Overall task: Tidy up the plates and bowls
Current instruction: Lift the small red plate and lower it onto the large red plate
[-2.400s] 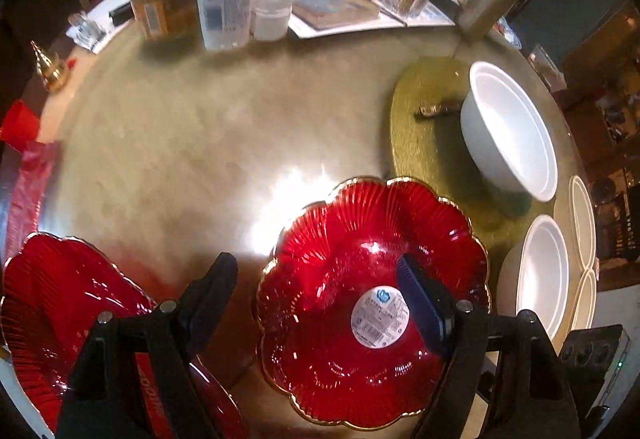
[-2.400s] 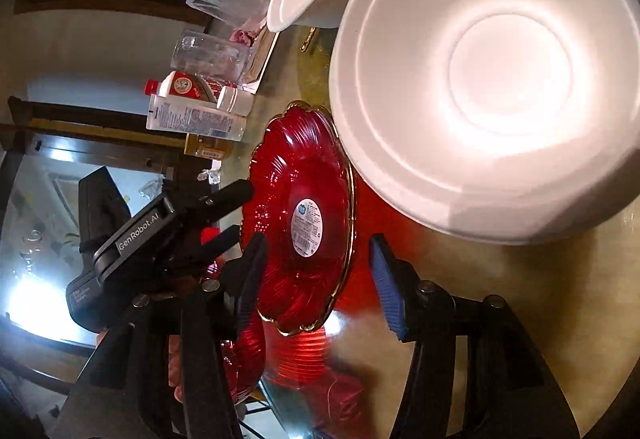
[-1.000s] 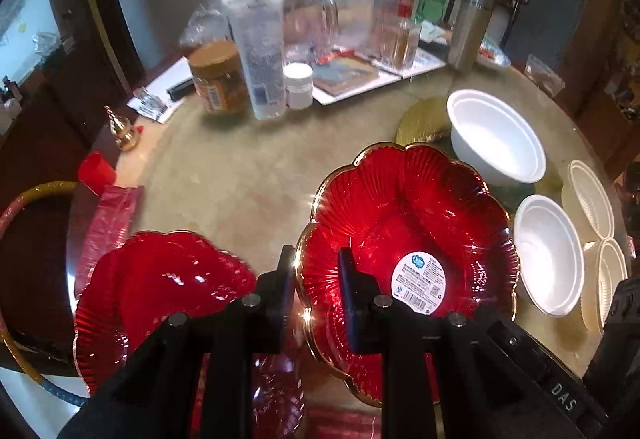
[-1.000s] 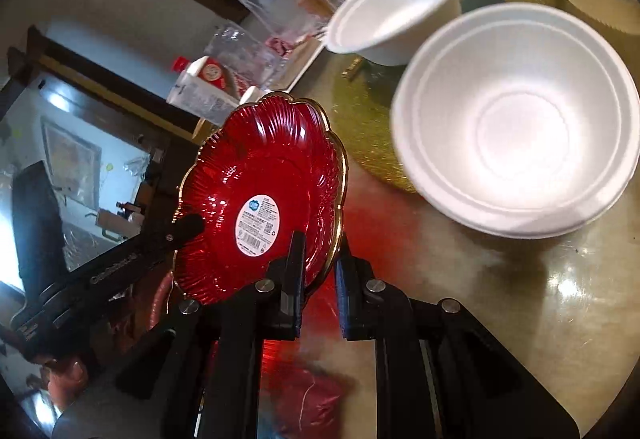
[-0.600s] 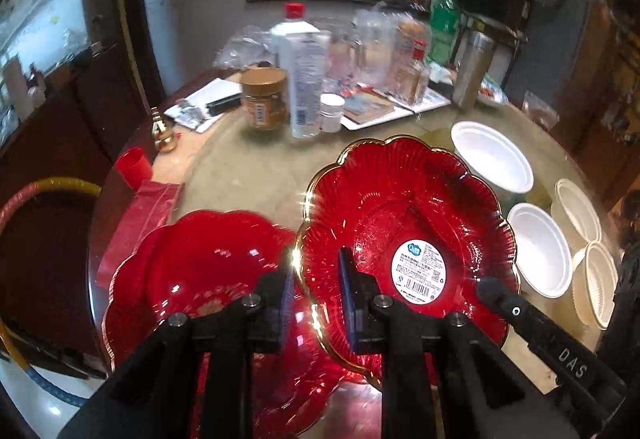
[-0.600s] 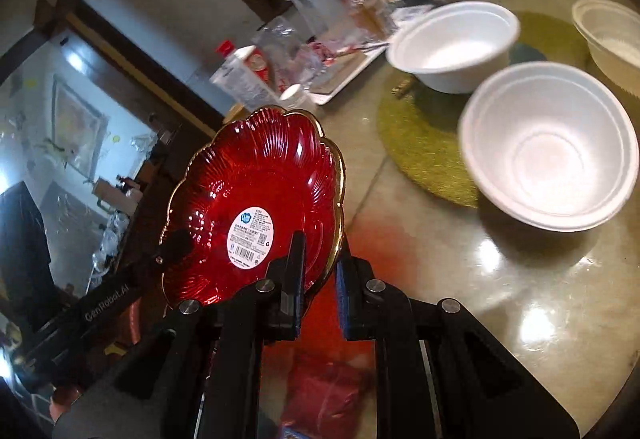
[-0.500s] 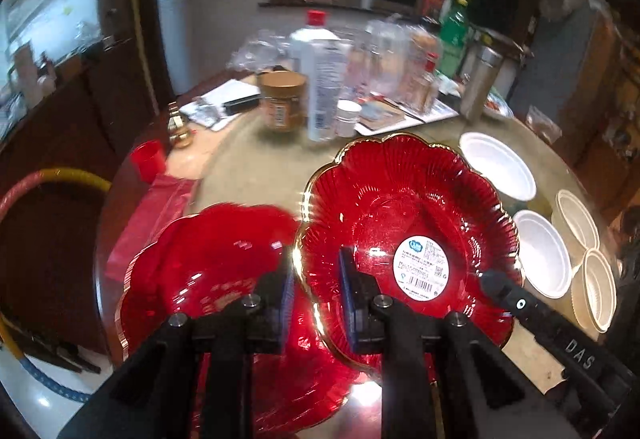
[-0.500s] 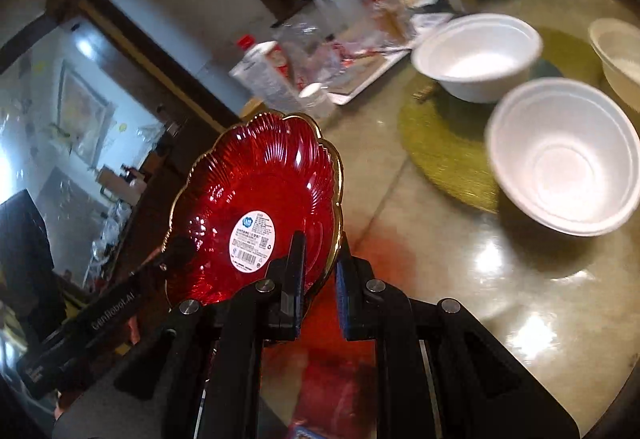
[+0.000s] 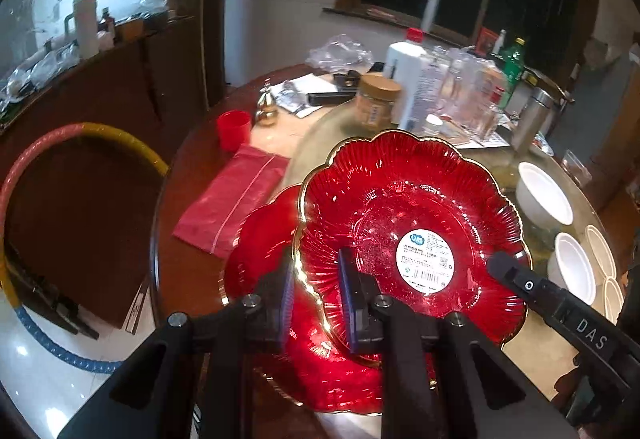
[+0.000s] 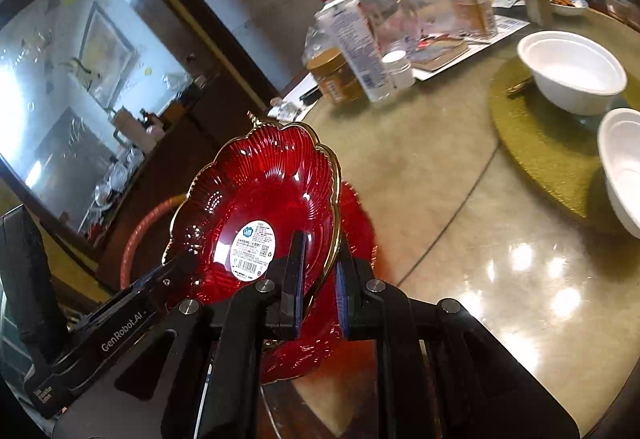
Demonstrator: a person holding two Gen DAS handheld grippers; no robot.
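My left gripper point(image 9: 316, 299) and right gripper point(image 10: 320, 275) both clamp the gold rim of the red scalloped plate point(image 9: 408, 215), white label inside, held tilted above a second red plate point(image 9: 260, 251) on the surface point(image 10: 460, 179). White bowls point(image 10: 572, 67) sit empty. Only the left view shows a red cup point(image 9: 233, 125).

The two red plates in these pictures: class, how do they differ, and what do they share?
The upper plate is held tilted in the air by both tools; the lower plate lies flat on the table. The upper plate carries a white sticker; none shows on the lower plate, which is partly covered. Both are red and scalloped.
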